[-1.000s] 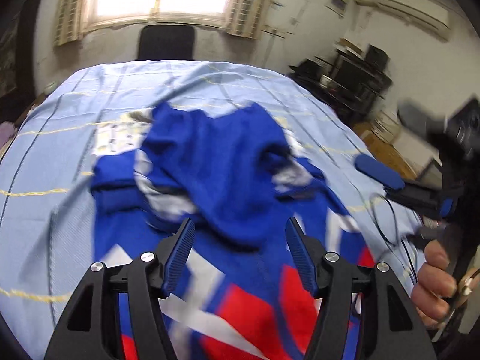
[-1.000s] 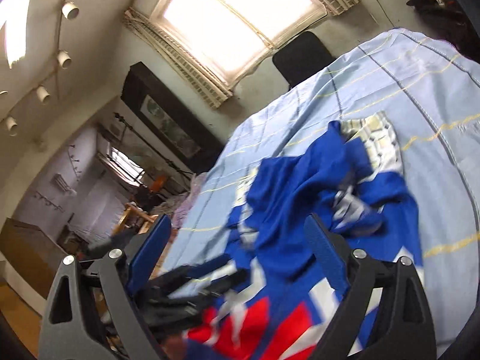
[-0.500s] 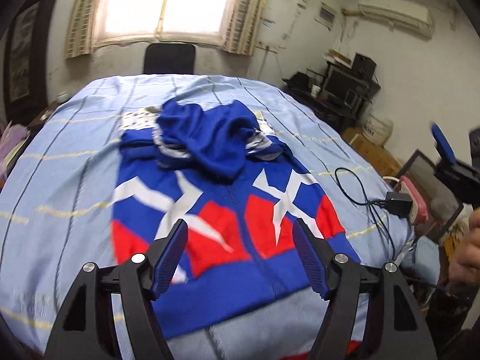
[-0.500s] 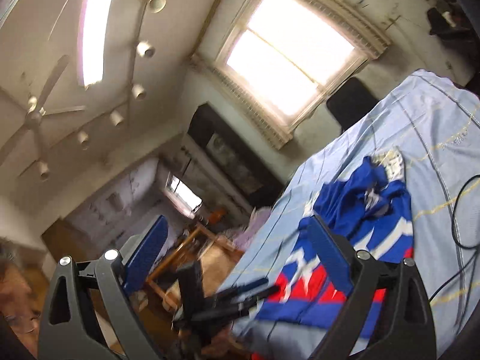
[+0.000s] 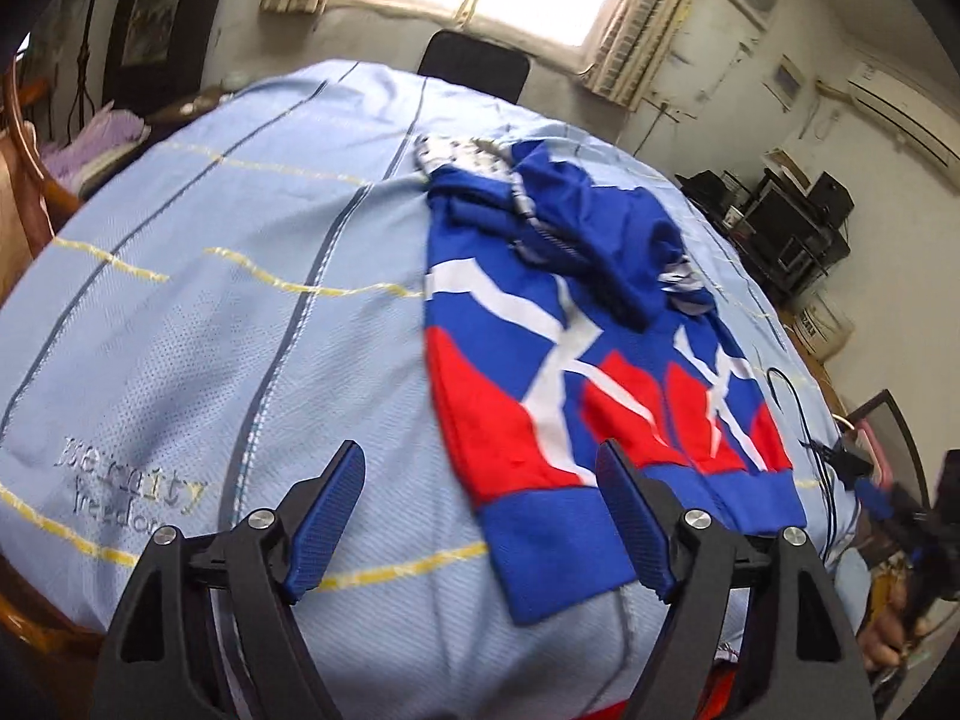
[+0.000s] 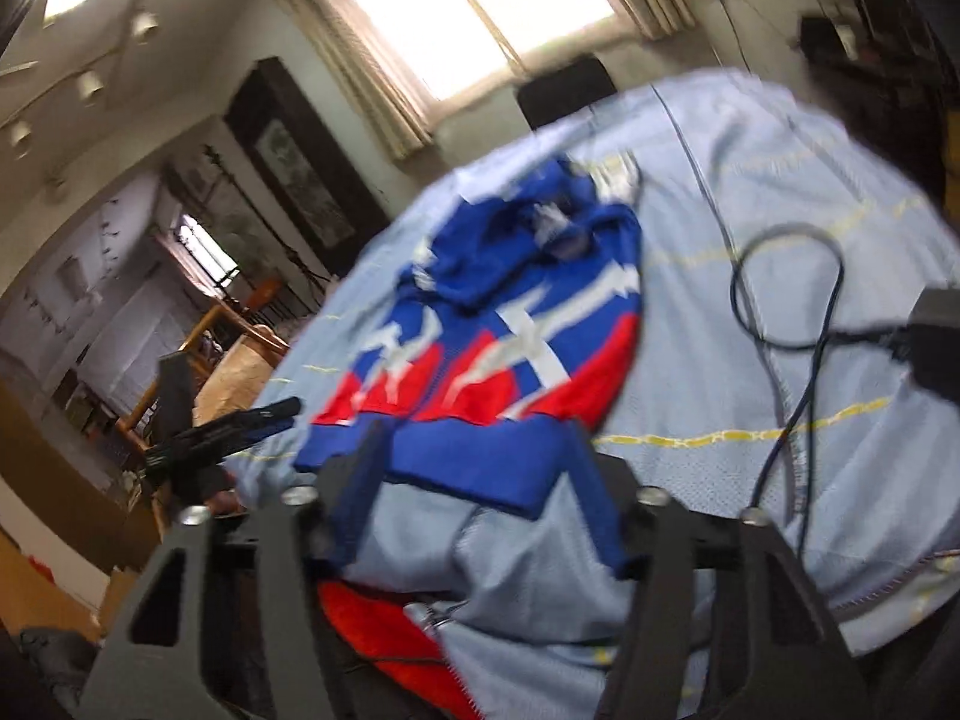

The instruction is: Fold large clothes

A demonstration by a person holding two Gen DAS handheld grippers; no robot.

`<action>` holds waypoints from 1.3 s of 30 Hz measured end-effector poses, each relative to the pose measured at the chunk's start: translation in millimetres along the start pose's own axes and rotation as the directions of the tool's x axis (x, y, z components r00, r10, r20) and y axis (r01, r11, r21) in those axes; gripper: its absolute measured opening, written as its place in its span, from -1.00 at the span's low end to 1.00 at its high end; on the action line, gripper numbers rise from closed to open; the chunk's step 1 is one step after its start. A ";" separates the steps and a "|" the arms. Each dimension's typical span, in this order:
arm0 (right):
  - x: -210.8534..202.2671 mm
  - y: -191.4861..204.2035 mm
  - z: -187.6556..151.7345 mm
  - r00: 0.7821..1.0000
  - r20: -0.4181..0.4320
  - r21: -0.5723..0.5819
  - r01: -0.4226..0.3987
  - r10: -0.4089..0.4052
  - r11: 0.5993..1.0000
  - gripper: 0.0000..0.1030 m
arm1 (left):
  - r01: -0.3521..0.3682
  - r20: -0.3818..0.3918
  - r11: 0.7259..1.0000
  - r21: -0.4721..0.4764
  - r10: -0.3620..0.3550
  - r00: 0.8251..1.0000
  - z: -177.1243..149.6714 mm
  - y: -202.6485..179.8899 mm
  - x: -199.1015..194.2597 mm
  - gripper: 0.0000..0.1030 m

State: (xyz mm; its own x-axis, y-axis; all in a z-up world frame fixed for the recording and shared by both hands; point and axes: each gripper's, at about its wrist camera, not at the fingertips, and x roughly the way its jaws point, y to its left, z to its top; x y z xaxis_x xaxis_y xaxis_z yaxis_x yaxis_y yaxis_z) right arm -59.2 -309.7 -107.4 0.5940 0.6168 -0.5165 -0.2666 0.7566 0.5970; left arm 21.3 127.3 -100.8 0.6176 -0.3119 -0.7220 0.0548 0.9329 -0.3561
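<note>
Left wrist | one sweater | two tongs, agape, empty

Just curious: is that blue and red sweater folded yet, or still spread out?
Partly: the sweater has its lower body spread flat on the sheet, with its upper part bunched on top.

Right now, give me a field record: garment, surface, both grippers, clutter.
garment: blue, red and white sweater lying on the bed, lower part spread flat, upper part bunched in a heap at the far end
surface: light blue bedsheet with yellow lines
left gripper: jaws open, empty, above the sheet beside the sweater's hem
right gripper: jaws open, empty, near the hem
clutter: black cable looped on the sheet beside the sweater
</note>
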 end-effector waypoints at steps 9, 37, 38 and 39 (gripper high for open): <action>43.2 -37.5 16.9 0.997 -0.076 0.128 0.029 -0.019 0.991 0.01 | 0.050 -0.080 0.999 -0.006 -0.051 0.996 13.5 11.2 32.8 0.52; 90.0 -46.8 59.5 0.965 -0.255 0.150 0.104 -0.063 0.983 -0.08 | 0.157 -0.193 0.986 0.052 -0.144 0.971 35.1 -24.3 70.1 0.38; 90.4 -44.9 56.6 0.963 -0.264 0.157 0.089 -0.045 0.984 -0.22 | 0.156 -0.194 0.987 0.046 -0.145 0.970 35.0 -23.9 70.1 0.32; 90.5 -40.6 52.5 0.962 -0.269 0.141 0.083 -0.043 0.987 -0.22 | 0.168 -0.197 0.985 0.040 -0.157 0.968 34.9 -23.8 69.5 0.25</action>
State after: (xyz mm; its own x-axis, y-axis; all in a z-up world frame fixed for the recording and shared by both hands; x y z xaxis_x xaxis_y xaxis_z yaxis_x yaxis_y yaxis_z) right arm 45.2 -296.0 -146.1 0.3787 0.6195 -0.6876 -0.1067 0.7672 0.6324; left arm 90.3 89.7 -121.9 0.4342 -0.4835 -0.7600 0.1890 0.8739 -0.4479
